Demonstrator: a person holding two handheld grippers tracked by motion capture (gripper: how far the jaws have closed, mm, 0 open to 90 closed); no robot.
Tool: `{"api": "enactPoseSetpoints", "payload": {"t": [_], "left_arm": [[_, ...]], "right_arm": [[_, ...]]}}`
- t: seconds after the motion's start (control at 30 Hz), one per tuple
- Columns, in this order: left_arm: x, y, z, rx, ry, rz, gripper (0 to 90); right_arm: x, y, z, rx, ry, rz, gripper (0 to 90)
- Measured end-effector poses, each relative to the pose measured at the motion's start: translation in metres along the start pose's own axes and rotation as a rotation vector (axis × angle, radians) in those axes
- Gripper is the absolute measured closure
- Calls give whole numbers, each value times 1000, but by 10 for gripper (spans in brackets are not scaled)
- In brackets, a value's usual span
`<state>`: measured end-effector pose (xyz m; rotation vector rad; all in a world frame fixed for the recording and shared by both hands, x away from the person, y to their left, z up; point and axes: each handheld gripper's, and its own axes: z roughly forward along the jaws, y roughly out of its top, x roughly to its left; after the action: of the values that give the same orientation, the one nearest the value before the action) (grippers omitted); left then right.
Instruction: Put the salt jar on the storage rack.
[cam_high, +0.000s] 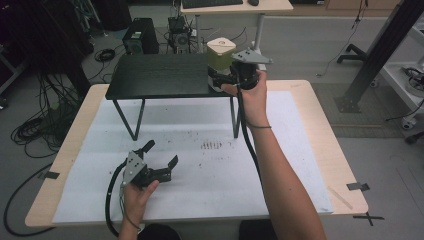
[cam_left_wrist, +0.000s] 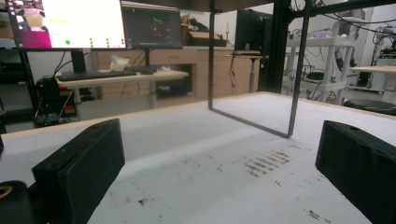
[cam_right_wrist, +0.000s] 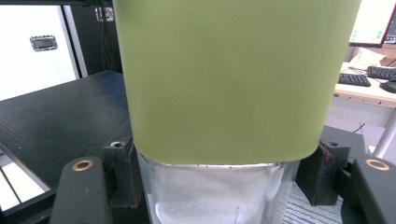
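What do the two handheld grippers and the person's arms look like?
Both the left gripper and the right gripper are black with blocky black jaws. Each carries a grey three-cornered plate on top and trails a black cable. The forearms are bare, with a thin dark band on the right wrist.

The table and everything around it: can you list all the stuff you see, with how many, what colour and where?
Clear container with olive-green lid: one, green over clear, on the right end of the black shelf, gripped low down.
Black flat-topped shelf on thin metal legs: one, black, on the far part of the table.
White paper sheet: one, white with dark smudges, covering the table.
Light wooden table: one, pale wood.
Computer monitors: two, lit, on a desk behind.
Keyboard: one, black, on that desk.
Left tongs: one, black, open, low over the paper.
Right tongs: one, black, shut on the container.
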<state>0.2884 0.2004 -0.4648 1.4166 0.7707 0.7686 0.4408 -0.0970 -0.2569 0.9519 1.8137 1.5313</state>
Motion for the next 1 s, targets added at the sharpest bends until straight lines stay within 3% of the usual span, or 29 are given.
{"api": "enactPoseSetpoints", "payload": {"t": [0.33, 1.0], "left_arm": [[0, 0, 0, 0, 0, 0, 17], [0, 0, 0, 0, -1, -1, 17]], "right_arm": [[0, 0, 0, -4, -4, 7, 299], [1, -2, 2, 13, 22, 33, 150]]}}
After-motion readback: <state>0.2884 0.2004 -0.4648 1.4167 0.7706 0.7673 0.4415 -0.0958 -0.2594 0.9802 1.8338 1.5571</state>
